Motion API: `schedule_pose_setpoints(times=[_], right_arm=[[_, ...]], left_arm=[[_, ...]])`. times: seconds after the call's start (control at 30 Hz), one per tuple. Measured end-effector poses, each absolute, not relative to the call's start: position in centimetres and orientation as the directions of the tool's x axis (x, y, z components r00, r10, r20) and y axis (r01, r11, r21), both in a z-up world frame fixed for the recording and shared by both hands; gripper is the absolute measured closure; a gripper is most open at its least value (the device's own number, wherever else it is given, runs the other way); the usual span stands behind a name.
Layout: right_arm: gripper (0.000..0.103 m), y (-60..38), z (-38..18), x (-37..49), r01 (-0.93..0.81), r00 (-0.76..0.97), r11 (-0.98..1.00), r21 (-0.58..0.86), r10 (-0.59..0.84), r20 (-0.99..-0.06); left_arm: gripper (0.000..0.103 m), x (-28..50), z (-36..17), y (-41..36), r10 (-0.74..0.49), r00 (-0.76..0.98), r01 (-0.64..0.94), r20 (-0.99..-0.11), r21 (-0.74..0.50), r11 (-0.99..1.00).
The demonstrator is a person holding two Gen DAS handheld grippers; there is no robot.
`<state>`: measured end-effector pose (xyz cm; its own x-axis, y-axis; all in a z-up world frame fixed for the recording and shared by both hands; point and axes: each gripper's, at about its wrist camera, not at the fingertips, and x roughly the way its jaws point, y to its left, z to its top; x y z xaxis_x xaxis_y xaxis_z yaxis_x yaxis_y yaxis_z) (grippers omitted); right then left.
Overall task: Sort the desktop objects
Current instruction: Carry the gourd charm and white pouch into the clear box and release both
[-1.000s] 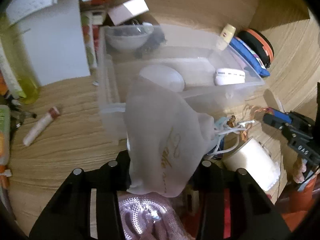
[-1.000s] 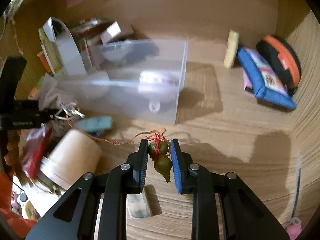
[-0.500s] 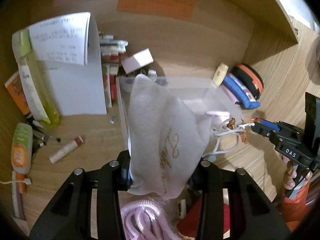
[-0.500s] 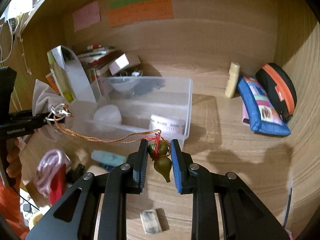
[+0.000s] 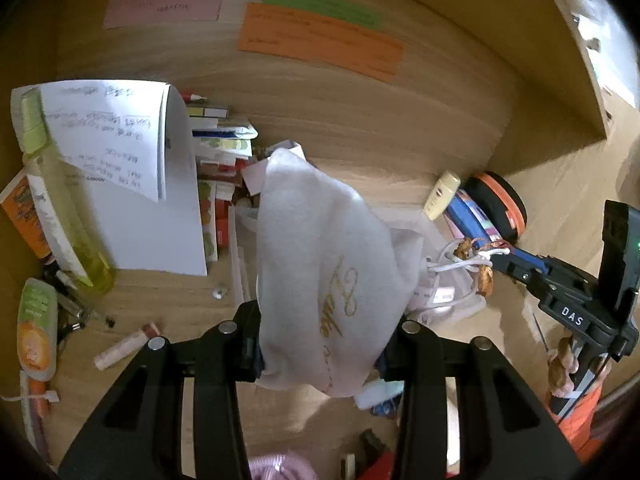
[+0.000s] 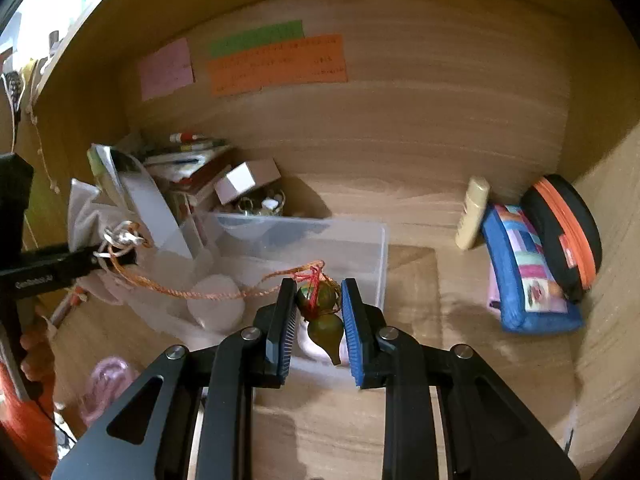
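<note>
A white cloth pouch (image 5: 320,280) with gold script on its side sits between the fingers of the left gripper (image 5: 320,332), which is clamped on its lower part and holds it up above the table (image 5: 168,292), tilted downward. The script is too curled to read. White drawstrings (image 5: 452,268) trail from the pouch's mouth to the right of this gripper, knotted with an orange braided cord (image 6: 200,292).

That cord runs across to a small olive gourd charm (image 6: 322,312), tied with red thread, which the right gripper (image 6: 320,320) pinches tight between its black and blue pads, also pointing down at a slant. In the left wrist view the right gripper (image 5: 560,292) shows off to the right, marked "DAS", with a hand (image 5: 564,368) behind it.

Just beyond and below the right gripper lies a clear plastic box (image 6: 312,248) with a white round object inside. Farther right of it are a cream tube (image 6: 472,212), a blue patchwork case (image 6: 524,276) and a black and orange round case (image 6: 568,228), leaning together by the wooden wall.

To the left of the left gripper stand a curled sheet of handwritten paper (image 5: 120,152), a yellow-green bottle (image 5: 56,208) and a stack of small boxes (image 5: 220,160). Pink, green and orange notes (image 5: 320,36) are stuck on the back wall; their writing is blurred.
</note>
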<state>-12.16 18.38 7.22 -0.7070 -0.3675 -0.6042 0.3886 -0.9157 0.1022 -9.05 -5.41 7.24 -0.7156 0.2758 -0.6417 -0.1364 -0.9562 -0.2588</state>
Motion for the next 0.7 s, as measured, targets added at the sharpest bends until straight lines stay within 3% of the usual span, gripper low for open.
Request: schedule_pose_setpoints(times=[0.33, 0.7], right_arm=[[0.082, 16.5, 8.1, -15.7, 0.395, -0.705, -0.912, 0.106, -0.375, -0.602], [0.082, 15.2, 2.3, -20.0, 0.365, -0.618, -0.928, 0.077, -0.303, -0.726]], left_arm=[[0.063, -12.2, 7.0, -4.3, 0.260, -0.715, -0.114, -0.649, -0.259, -0.959], [0.063, -16.8, 2.3, -2.7, 0.186, -0.620, -0.081, -0.762, -0.173, -0.981]])
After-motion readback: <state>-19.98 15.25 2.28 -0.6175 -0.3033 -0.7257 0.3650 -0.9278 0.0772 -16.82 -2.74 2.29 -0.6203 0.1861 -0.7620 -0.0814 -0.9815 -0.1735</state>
